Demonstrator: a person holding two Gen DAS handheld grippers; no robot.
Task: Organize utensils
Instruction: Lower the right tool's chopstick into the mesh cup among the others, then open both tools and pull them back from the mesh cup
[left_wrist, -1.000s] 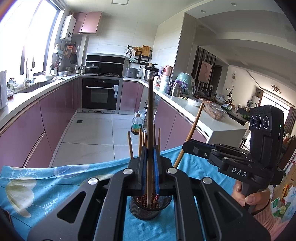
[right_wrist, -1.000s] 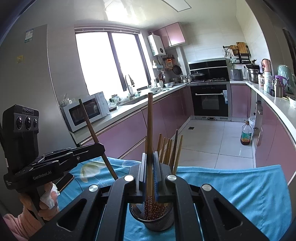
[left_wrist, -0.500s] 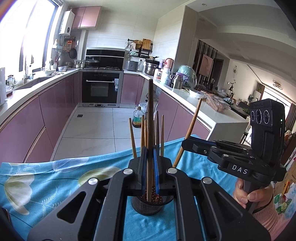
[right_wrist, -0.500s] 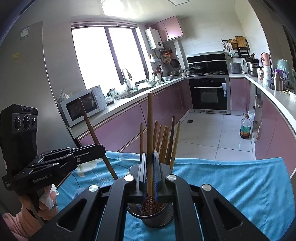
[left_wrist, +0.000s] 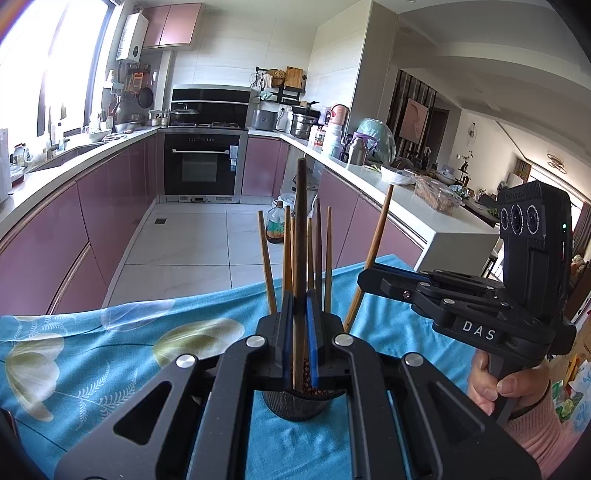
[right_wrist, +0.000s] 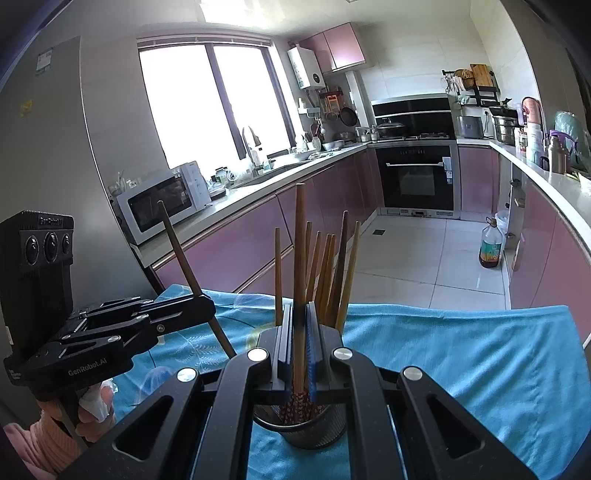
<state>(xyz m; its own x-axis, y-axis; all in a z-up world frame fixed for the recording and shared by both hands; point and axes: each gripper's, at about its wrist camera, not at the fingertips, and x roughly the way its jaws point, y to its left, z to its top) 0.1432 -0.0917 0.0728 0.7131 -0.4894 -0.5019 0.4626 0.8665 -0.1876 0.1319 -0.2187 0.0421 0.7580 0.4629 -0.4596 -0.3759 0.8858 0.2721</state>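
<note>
A chopstick (left_wrist: 300, 236) is clamped upright in the left gripper (left_wrist: 300, 354), another (right_wrist: 299, 258) in the right gripper (right_wrist: 299, 354), above the mesh holder (right_wrist: 301, 424).

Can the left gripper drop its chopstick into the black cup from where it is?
Probably yes. The left gripper is shut on a dark chopstick right above the mesh cup, with its lower end already at the open rim. Other chopsticks crowd the cup, yet leave room.

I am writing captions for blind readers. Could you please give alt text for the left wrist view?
The left tongs are shut on one dark chopstick, upright over a mesh holder of chopsticks on a blue floral cloth. At right, the right tongs hold a second chopstick, tilted; a kitchen lies behind.
</note>
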